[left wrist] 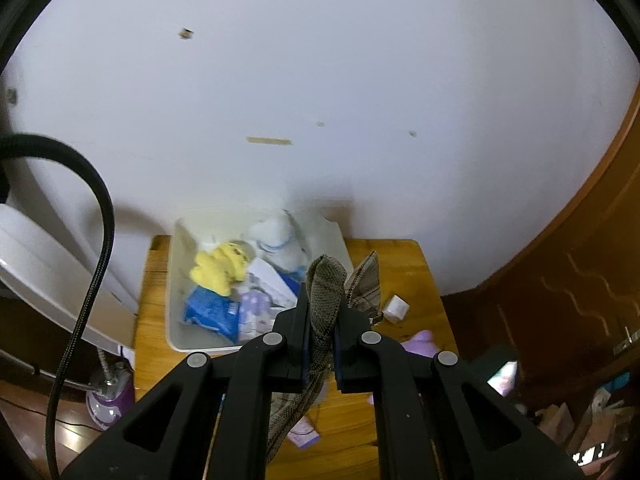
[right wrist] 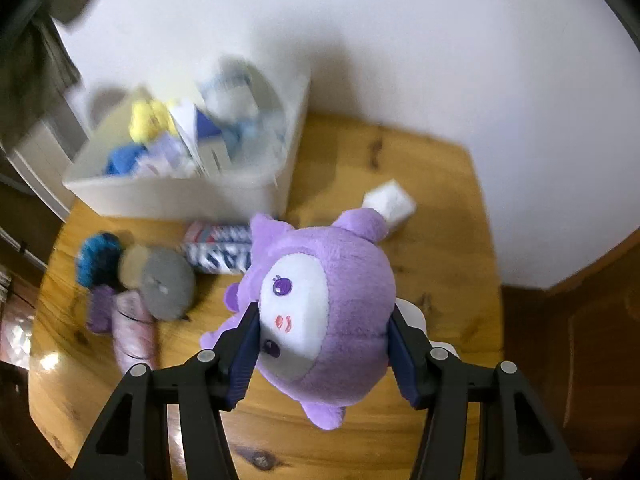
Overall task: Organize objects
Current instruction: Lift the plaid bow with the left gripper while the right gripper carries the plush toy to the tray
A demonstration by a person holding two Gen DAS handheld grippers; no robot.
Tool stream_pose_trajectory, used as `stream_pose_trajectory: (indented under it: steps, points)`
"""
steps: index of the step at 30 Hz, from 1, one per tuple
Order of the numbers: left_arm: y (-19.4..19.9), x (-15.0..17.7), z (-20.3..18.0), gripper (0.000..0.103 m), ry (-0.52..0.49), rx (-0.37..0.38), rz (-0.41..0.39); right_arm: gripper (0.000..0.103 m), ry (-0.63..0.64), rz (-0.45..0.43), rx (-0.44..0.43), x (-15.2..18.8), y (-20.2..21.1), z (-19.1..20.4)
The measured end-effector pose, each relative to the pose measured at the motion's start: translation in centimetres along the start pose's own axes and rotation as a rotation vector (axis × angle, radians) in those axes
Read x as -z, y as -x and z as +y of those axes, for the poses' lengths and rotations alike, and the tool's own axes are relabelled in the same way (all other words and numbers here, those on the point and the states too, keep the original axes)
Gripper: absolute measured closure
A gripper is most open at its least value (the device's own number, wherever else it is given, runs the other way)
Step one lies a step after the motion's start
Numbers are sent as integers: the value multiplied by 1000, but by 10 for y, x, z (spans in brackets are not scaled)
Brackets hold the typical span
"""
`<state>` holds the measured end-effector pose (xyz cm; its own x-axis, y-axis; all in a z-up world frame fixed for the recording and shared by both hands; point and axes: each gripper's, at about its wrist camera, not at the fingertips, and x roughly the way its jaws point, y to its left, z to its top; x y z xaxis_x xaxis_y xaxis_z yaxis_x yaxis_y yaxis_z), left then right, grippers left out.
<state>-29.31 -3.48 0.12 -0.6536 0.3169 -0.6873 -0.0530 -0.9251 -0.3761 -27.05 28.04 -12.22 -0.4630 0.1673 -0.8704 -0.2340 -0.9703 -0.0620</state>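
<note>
- The purple plush toy [right wrist: 320, 320] sits squeezed between the pads of the right gripper [right wrist: 322, 350], lifted above the wooden table [right wrist: 440, 184], face turned up to the camera — a broad grip across the soft head, probably so it cannot slip on the way to the bin.
- The left gripper [left wrist: 320, 330] is pinched tight on a folded checked cloth [left wrist: 326, 292], which stands up out of the jaws and hangs below them.
- Both point steeply down over the table, the left one lined up on the white bin [left wrist: 176, 280] by the wall.
- That bin already holds a yellow plush [left wrist: 218, 266], a white plush [left wrist: 278, 236] and a blue packet [left wrist: 210, 312]; it looks like the collecting spot.
- Left on the table: a small white box [right wrist: 390, 202], a blue-and-white tube [right wrist: 218, 250], a grey round plush [right wrist: 166, 284].
</note>
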Motion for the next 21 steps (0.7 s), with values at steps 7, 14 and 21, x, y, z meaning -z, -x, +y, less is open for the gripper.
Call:
stream_pose_trajectory:
  steps: [7, 14, 21]
  points:
    - [24, -9, 28, 95, 29, -33, -48, 44, 69, -216, 44, -47, 103, 22]
    - [33, -17, 50, 95, 42, -60, -72, 42, 110, -417, 90, -101, 187, 45]
    - [1, -20, 70, 95, 58, -78, -34, 40, 87, -496, 115, -157, 196, 64]
